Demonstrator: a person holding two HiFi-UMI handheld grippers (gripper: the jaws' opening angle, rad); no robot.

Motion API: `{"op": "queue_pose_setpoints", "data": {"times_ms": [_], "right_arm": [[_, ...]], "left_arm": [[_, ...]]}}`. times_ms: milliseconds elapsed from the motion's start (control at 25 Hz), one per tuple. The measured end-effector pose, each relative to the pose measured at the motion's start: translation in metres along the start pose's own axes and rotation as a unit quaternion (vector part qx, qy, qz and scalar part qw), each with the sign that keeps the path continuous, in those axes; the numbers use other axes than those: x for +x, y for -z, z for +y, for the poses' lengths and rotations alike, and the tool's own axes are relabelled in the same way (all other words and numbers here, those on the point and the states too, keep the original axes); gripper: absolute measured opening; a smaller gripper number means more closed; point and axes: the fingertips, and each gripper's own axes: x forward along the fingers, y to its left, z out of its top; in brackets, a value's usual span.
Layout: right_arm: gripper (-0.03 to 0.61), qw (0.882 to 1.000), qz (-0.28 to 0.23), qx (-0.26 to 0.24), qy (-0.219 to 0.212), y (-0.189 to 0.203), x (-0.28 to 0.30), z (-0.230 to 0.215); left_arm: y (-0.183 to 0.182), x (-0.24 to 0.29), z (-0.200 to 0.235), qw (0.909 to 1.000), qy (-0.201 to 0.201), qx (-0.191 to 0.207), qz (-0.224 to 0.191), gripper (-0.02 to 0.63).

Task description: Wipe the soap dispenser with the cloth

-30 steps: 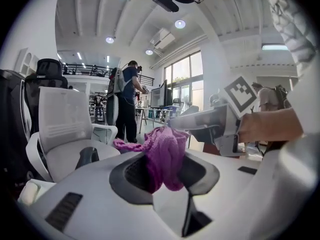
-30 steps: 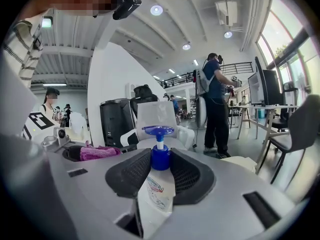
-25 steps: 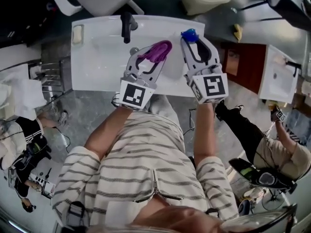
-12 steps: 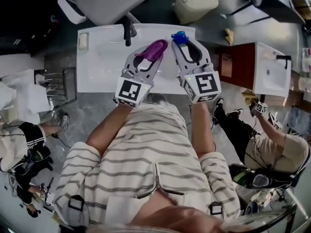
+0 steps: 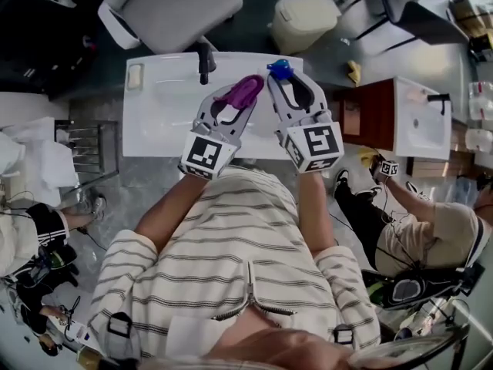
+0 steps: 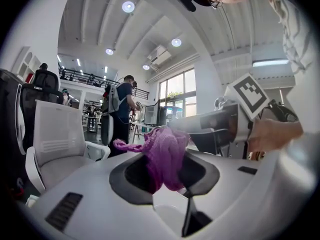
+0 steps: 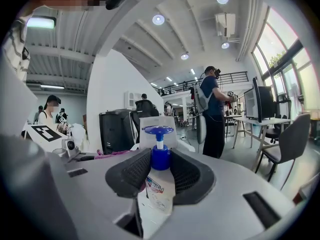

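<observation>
Two grippers are held side by side above a white washbasin (image 5: 158, 114), and each view adds its own detail. From the head view, only the blue pump top of the soap dispenser (image 5: 280, 69) shows at the tip of the right gripper (image 5: 289, 83).

The right gripper view shows the rest of the soap dispenser (image 7: 156, 160): a blue collar under the pump and a white body with a printed label. It stands upright between the ribbed pads, which are closed on its neck and shoulders.

The left gripper view shows the right gripper's marker cube (image 6: 248, 95) and the hand (image 6: 272, 134) holding it, just to the right. The left gripper (image 6: 165, 176) is clamped on a purple cloth (image 6: 164, 154) of knitted mesh. The cloth is bunched between the jaws, with a thin tail pointing left. The left gripper (image 5: 235, 100) tilts towards the right one, so the cloth (image 5: 245, 89) sits just beside the dispenser. Whether they touch cannot be told. Both forearms reach forward, and the grippers point nearly level.
</observation>
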Motion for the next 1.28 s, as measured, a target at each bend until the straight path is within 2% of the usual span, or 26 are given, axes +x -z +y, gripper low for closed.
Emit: {"op": "queue_pose_setpoints", "data": {"times_ms": [480, 1280], "right_arm": [[0.123, 1.0, -0.001, -0.003, 0.021, -0.01, 0.0, 0.005], [0.123, 1.0, -0.006, -0.003, 0.025, -0.016, -0.015, 0.01]], "left_arm": [[-0.007, 0.002, -0.012, 0.9995, 0.029, 0.013, -0.009, 0.126], [-0.006, 0.025, -0.069, 0.9947, 0.093, 0.042, -0.009, 0.126]]}}
